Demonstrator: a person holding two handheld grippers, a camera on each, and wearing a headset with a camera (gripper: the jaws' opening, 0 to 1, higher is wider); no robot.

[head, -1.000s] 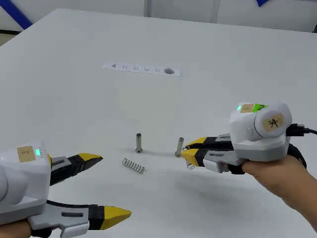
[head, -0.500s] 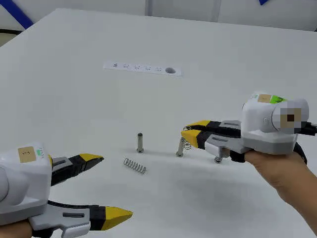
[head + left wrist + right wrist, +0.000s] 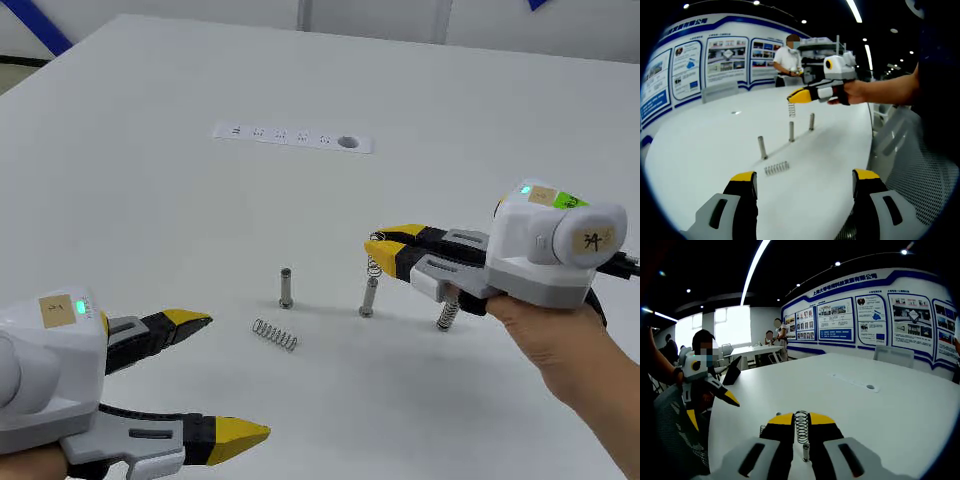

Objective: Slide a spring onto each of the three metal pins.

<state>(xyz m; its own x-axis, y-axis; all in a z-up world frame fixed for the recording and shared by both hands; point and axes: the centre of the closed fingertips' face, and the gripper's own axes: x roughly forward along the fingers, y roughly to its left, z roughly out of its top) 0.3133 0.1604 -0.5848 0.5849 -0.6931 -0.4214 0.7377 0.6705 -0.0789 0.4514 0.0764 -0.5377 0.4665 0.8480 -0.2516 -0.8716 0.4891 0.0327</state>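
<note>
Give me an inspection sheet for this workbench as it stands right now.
Surface: white tabletop, flat.
Job's things: three upright metal pins. In the head view, the left pin is bare. The middle pin is bare, with a small coil spring held just above its top. The right pin appears to wear a spring. A loose spring lies flat near the left pin.
Clutter: white recessed socket strip on the far side.
Grippers: right gripper shut on the small coil spring; left gripper open, holding nothing.
Cables: black cable behind the right gripper.
Surroundings: blue-and-white poster wall, with people in the background.
</note>
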